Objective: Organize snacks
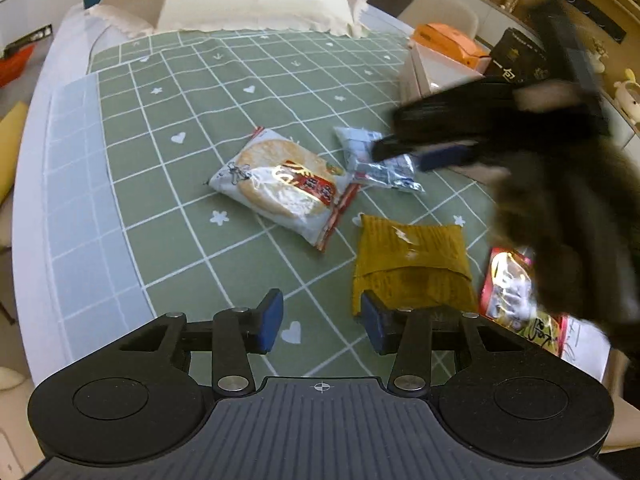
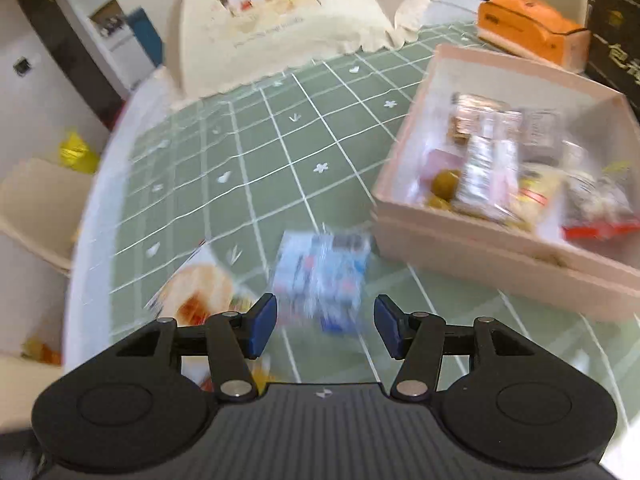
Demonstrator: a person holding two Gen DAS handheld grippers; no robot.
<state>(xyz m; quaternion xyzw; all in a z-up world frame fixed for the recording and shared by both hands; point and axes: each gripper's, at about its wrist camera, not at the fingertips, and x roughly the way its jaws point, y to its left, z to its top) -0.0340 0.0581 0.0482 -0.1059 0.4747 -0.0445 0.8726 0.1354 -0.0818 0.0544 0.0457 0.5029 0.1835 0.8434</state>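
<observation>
The right tool (image 2: 325, 326) stands wide, fingers apart, directly over the silver-blue snack packet (image 2: 322, 276), which lies on the green checked surface (image 2: 256, 184) just beside the pink box (image 2: 472, 240) that already holds other snacks. The left tool (image 1: 322, 322) is also wide and holds nothing; it hangs near the mustard packet (image 1: 408, 268). The silver-blue packet appears light, soft and crinkly, with slippery film. Judged best grip: across its middle, with gentle closing, since the contents may be crushable.
</observation>
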